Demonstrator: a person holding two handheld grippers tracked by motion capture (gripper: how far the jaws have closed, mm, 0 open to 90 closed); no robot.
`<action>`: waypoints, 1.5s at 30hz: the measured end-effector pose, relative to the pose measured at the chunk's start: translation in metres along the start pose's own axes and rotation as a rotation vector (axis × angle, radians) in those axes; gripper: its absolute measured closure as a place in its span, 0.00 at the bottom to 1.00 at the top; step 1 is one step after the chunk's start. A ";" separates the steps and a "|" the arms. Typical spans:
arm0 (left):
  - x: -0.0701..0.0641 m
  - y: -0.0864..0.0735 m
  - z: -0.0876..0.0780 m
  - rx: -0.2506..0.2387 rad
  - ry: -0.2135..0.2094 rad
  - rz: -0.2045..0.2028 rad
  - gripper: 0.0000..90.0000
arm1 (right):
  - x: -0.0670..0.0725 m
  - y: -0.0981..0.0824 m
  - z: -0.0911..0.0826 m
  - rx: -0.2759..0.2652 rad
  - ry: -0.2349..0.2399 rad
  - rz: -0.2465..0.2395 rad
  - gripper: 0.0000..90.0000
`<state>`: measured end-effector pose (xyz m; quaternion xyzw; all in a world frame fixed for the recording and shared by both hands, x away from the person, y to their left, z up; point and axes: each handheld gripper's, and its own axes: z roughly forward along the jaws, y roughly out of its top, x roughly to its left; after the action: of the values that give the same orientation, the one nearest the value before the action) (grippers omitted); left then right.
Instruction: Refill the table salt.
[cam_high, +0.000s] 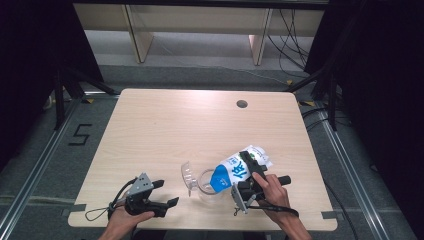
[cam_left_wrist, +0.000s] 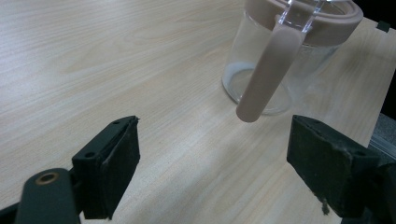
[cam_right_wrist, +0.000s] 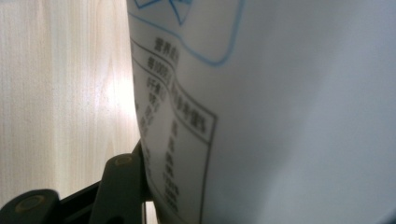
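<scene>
right gripper has the carton clamped, jaws pinching its white-and-blue body, and the carton is tipped over with its blue end down at the mouth of the clear pitcher. that pitcher stands on the bench near the front edge, between the two hands, its clear lid flipped up on the left side. in the right gripper view the carton's printed white side is close up and blurred, one black jaw pressed against it at the lower left, pale wood behind. over on the left, the left gripper is held low just above the bench, jaws spread wide with nothing between them, pointing toward the pitcher but apart from it. the left gripper view looks along those open jaws to the pitcher's glass body, pinkish rim band and long pinkish handle hanging down its near side.
</scene>
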<state>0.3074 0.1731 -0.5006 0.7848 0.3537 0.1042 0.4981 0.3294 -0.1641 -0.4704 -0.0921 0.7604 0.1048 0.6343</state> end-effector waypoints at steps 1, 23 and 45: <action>-0.001 0.000 0.000 -0.001 0.008 -0.007 0.19 | 0.003 -0.001 0.001 -0.007 -0.005 0.044 0.55; -0.001 0.000 0.001 -0.003 0.001 -0.014 0.19 | 0.003 0.001 0.002 -0.012 -0.013 -0.062 0.55; -0.001 0.000 0.000 0.002 0.003 -0.013 0.19 | 0.010 0.001 0.000 0.026 -0.005 0.017 0.55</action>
<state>0.3066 0.1725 -0.5008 0.7830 0.3596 0.1019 0.4973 0.3275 -0.1634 -0.4800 -0.0772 0.7608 0.1003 0.6366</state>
